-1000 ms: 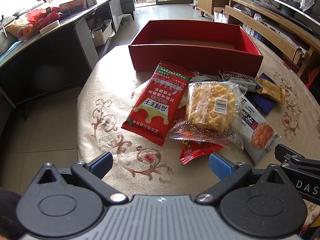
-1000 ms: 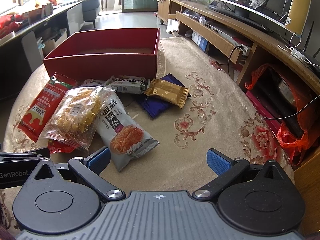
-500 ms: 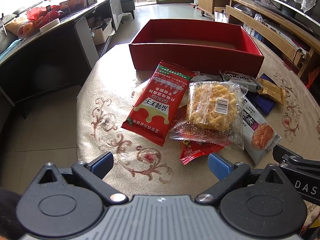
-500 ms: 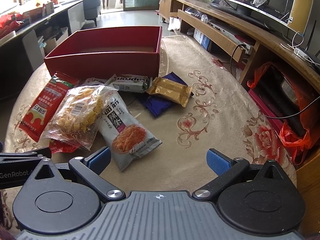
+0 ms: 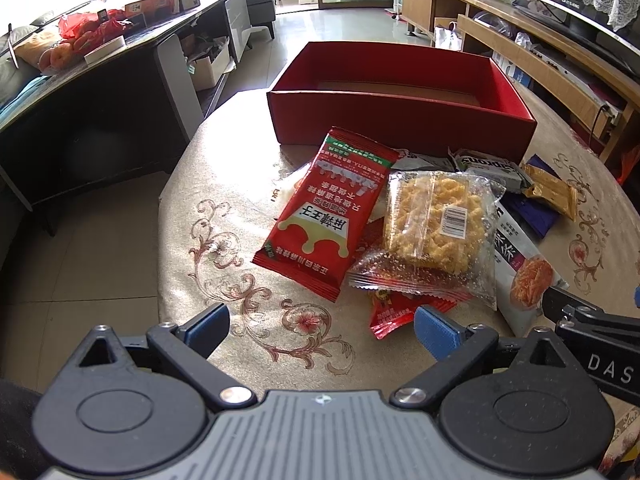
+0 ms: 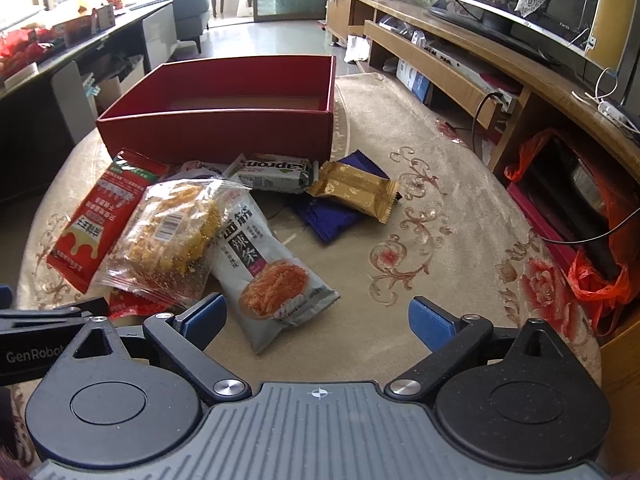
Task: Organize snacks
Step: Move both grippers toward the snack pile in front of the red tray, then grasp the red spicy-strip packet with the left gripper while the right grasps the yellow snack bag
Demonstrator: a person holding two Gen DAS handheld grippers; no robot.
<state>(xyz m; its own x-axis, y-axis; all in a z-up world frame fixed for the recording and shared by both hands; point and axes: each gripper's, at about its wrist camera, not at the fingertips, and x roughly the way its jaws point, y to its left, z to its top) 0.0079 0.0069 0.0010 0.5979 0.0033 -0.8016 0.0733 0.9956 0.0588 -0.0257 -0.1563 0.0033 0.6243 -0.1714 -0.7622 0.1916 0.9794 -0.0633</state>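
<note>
While both of my claws hung spread and empty at the near edge of the table [image 6: 460,216], the main hazard, in my judgement, lay in the overlap of the snack pile. My left gripper [image 5: 320,322] stood wide, nothing between its blue pads [image 5: 434,330]; my right gripper [image 6: 316,320] stood likewise, its left pad just beside the grey spicy-strip bag [image 6: 266,276].

Risk: the small red sachet [image 5: 390,312], nearest my left claw, lay partly under the clear cracker bag [image 5: 434,224], so pulling it could have dragged the bag along. The cracker bag in turn rested on the long red packet [image 5: 330,216] and overlapped the grey bag; a pinch there might have caught two wrappers at once, or crushed the brittle yellow cake inside. All wrappers looked glossy and flat, so I judged that a shallow grip could slip off.

Appearance, reckoned from the red box [image 6: 224,120]: the pile lay on the near side of the box, none of it inside. The green-and-white wafer bar [image 6: 276,174] lay closest to the front wall of the box, the gold pouch [image 6: 354,192] a little nearer to me atop the purple wrapper [image 6: 328,218], toward the right corner of the box. The box itself stood open, its brown floor bare where visible.
</note>
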